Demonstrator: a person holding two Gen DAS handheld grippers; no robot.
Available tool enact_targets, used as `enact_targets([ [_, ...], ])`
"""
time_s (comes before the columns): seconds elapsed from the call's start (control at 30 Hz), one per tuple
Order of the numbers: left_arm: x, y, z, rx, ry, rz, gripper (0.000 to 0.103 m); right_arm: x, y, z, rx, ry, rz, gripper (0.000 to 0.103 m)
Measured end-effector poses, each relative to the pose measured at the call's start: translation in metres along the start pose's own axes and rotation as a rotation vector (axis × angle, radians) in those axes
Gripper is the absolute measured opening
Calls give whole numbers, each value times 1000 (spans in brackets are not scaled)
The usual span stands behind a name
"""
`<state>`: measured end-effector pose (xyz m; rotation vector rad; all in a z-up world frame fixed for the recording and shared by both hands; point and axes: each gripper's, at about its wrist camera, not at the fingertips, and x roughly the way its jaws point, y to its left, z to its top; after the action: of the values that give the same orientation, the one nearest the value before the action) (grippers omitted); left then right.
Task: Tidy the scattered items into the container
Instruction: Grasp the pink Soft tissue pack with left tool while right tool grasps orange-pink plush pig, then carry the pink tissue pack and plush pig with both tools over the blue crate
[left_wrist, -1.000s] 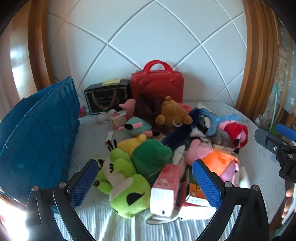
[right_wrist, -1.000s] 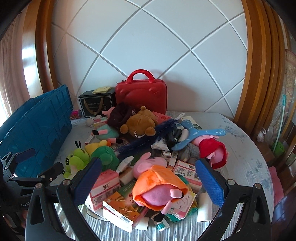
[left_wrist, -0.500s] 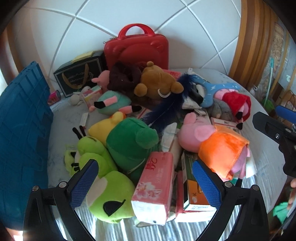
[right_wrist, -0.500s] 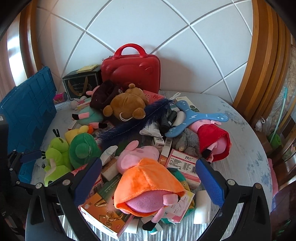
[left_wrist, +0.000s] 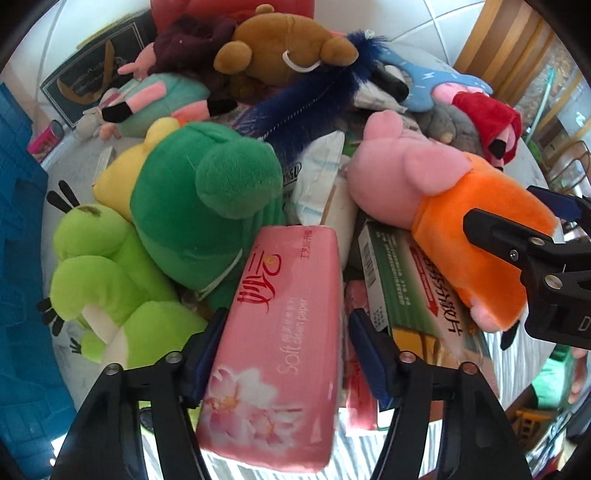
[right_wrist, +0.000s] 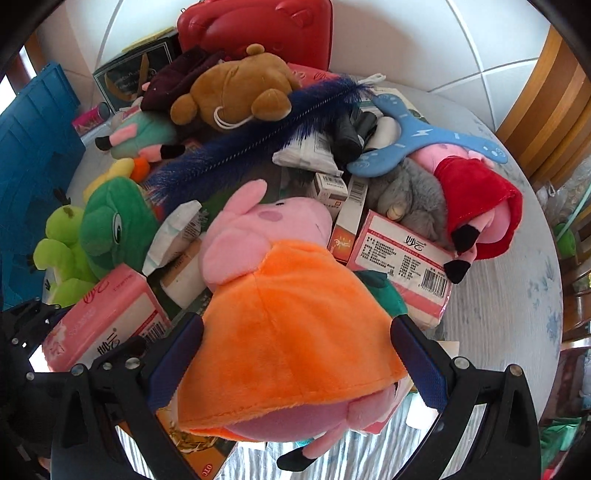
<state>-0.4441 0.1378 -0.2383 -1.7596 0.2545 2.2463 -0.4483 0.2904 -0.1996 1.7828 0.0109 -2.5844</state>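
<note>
The left gripper (left_wrist: 284, 354) points steeply down over a pink tissue pack (left_wrist: 280, 332) at the six o'clock edge of the pile. Its jaws are closing with the pack between them; the left pad looks to be touching the pack's side, while a thin gap shows at the right pad, so they are not yet clamped on it.

The right gripper (right_wrist: 295, 354) straddles the orange dress of a pink pig toy (right_wrist: 273, 295), whose head lies toward twelve o'clock. Its jaws stand wide on either side of the dress, and whether the pads press the fabric cannot be told.

In the left wrist view, a dark green frog toy (left_wrist: 199, 206) lies at about ten o'clock from the tissue pack, touching its upper corner, with a lime green toy (left_wrist: 107, 280) at nine o'clock beside it. A green and white box (left_wrist: 402, 280) sits at three o'clock from the pack, partly under the pig toy.

The blue container (left_wrist: 18, 258) stands at the nine o'clock edge of the left wrist view, on the desk (right_wrist: 509, 332) with its pale cloth. At twelve o'clock in the pile rest a brown bear toy (right_wrist: 236, 88) and a dark blue feather (right_wrist: 258, 136), with a red case (right_wrist: 258, 26) behind them.
</note>
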Motion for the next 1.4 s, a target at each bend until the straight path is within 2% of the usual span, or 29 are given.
enact_targets([
  [0.1,2,0,0,-3,3,-14,55,8,0,-1,-1,21,9,103],
  [0.5,-4,1,-6,-12,-17,-30,51,26,3,-5,3,39,1,102],
  [0.6,-7,5,-9,-25,-36,-38,50,20,4,-9,2,7,-7,94],
  [0.77,-24,7,-15,-27,-98,-32,50,7,1,-12,12,-38,4,89],
  [1.0,-59,2,-19,-15,-208,2,50,-28,0,-12,0,-136,13,88],
  [1.13,-82,-3,-20,-16,-297,41,50,-60,4,-14,-13,-220,18,88],
  [1.4,-139,3,-34,-29,-441,70,50,-126,22,-19,-55,-377,37,88],
])
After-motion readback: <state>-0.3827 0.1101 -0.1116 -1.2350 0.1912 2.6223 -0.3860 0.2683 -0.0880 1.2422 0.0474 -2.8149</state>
